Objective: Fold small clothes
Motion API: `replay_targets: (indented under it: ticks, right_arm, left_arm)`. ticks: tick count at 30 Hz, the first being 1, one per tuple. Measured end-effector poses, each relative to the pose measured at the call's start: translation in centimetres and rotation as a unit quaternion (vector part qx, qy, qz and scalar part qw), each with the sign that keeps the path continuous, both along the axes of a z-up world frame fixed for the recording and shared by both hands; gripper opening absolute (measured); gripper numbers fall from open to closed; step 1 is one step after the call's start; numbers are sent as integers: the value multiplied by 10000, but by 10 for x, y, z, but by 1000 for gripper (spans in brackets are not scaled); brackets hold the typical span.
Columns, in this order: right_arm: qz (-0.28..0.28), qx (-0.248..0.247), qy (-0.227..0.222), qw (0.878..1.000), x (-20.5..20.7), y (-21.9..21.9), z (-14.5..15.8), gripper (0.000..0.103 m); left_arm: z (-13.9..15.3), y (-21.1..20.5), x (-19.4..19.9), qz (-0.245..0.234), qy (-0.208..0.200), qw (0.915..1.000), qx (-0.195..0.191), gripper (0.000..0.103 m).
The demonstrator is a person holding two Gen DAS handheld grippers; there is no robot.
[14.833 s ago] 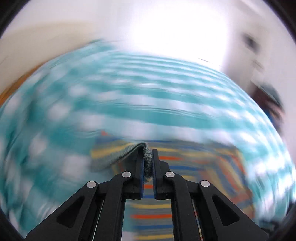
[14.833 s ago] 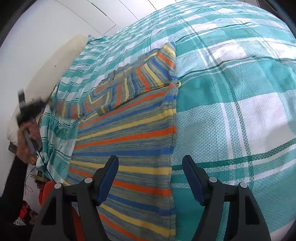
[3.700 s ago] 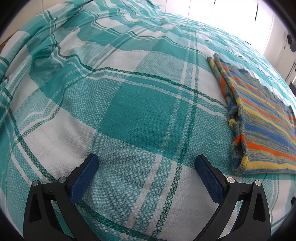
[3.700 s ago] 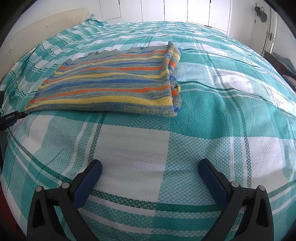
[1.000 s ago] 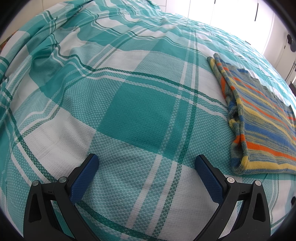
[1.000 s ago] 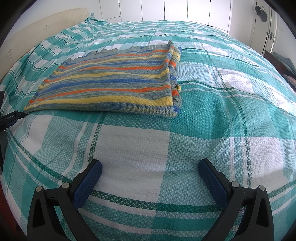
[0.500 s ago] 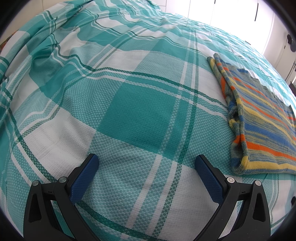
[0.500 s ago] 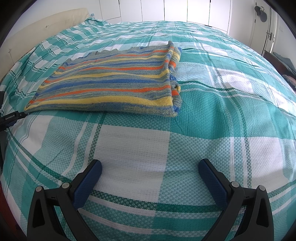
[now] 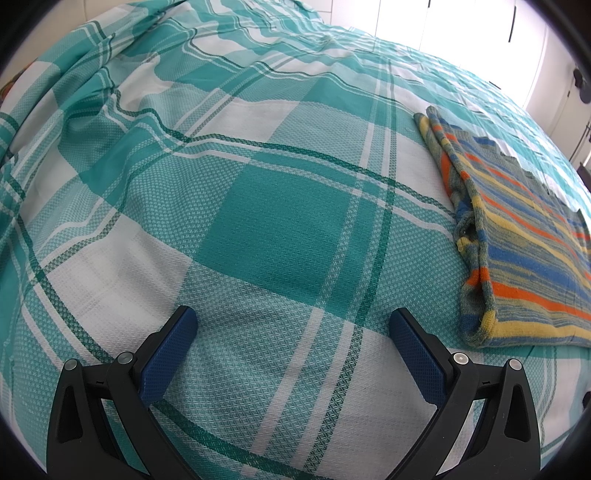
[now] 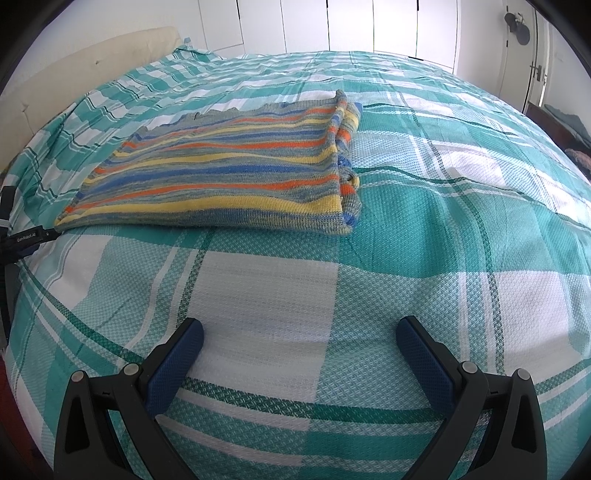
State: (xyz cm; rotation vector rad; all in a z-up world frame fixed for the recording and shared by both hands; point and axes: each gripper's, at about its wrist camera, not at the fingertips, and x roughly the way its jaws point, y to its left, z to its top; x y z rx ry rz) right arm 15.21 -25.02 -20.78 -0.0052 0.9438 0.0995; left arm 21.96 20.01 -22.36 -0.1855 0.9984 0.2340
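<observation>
A bed (image 10: pixel 461 236) fills both views, covered by a plaid bedspread (image 9: pixel 280 236) woven in teal and white blocks crossed by thin dark green lines. The cloth lies mostly smooth in the middle, with soft creases toward the far left in the left wrist view, where it rumples and drops away.

The striped knit garment (image 10: pixel 229 173) lies folded flat on the bedspread, a rough rectangle with bands of yellow, orange, blue and grey-green. In the right wrist view it sits ahead and to the left of centre, its thick folded edge on the right side, where several layers stack. In the left wrist view the same garment (image 9: pixel 517 251) lies at the right edge of the frame, its folded edge facing the open plaid.

The left tool (image 9: pixel 293 325) has its blue-padded fingers spread wide over bare bedspread, holding nothing, with the garment just beside its right finger but apart from it. The right tool (image 10: pixel 300 338) is likewise spread wide and empty, low over a white block of the plaid, the garment well ahead of it.

Behind the bed, white cupboard doors (image 10: pixel 306 26) line the far wall. A cream padded headboard (image 10: pixel 85 70) stands along the left side. At the right, a white door (image 10: pixel 532 59) with a handle is in view.
</observation>
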Motion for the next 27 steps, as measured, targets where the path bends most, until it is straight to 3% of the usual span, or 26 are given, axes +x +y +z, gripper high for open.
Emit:
replay_targets:
  ticks: [18, 21, 23, 24, 25, 26, 27]
  right_arm:
    - [39, 508, -37, 9987, -4, -11, 5, 103]
    - [-48, 605, 297, 9977, -1, -13, 19, 102]
    - [-230, 659, 454, 9965, 2, -12, 40, 101]
    - [-236, 659, 493, 9963, 4, -8, 54, 101]
    - [-127, 614, 534, 9966, 10, 2, 70, 101]
    - [38, 570, 556, 9968, 19, 14, 84, 101]
    - [290, 532, 561, 9966, 32, 31, 99, 101]
  left_arm:
    - [0, 0, 1, 22, 15, 10000, 13, 103]
    - [10, 8, 10, -217, 553, 9978, -279, 100]
    - [35, 18, -1, -15, 370, 9961, -798, 78]
    - [47, 22, -9, 0, 77, 9927, -1202, 79]
    - [63, 23, -16, -110, -394, 9839, -1739, 86]
    - [71, 20, -17, -235, -641, 9781, -1966, 99]
    - [76, 12, -12, -427, -767, 9739, -2095, 101]
